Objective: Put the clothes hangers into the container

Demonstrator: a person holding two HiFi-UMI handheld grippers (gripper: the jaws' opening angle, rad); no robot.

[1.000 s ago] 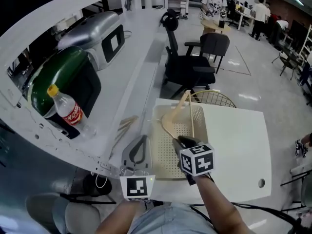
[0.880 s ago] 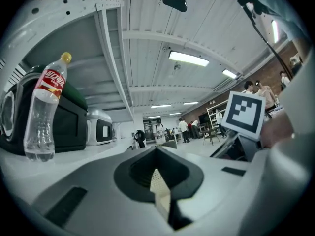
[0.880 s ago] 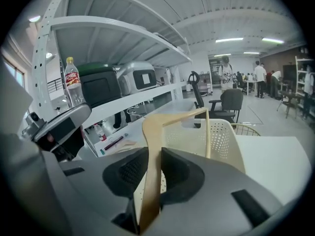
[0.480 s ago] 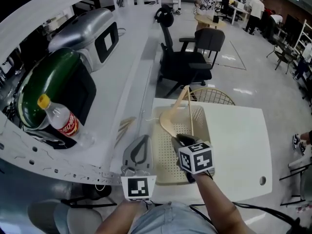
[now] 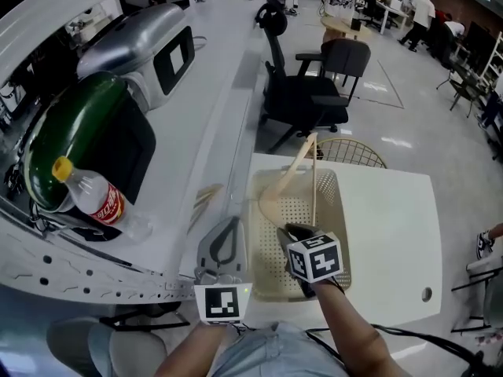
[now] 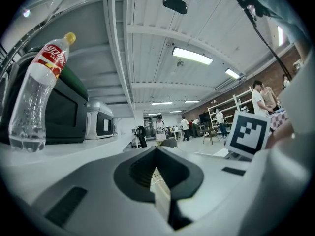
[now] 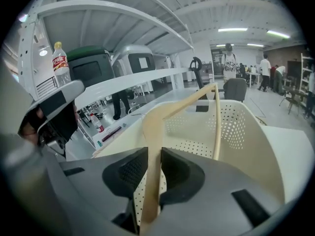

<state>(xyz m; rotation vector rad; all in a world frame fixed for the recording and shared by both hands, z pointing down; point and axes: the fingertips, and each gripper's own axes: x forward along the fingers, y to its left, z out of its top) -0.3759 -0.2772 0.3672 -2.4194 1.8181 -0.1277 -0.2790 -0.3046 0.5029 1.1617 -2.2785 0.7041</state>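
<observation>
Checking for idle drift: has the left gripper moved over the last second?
No. The left gripper stays beside the basket's left rim, its tips level with the same stretch of it.

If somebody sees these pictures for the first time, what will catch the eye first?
The pale wooden clothes hanger stands out first: the right gripper is shut on one arm of it, and it leans up over the cream perforated basket on the white table. Next comes the plastic bottle with a red label and yellow cap, standing on the long white counter at the left.
</observation>
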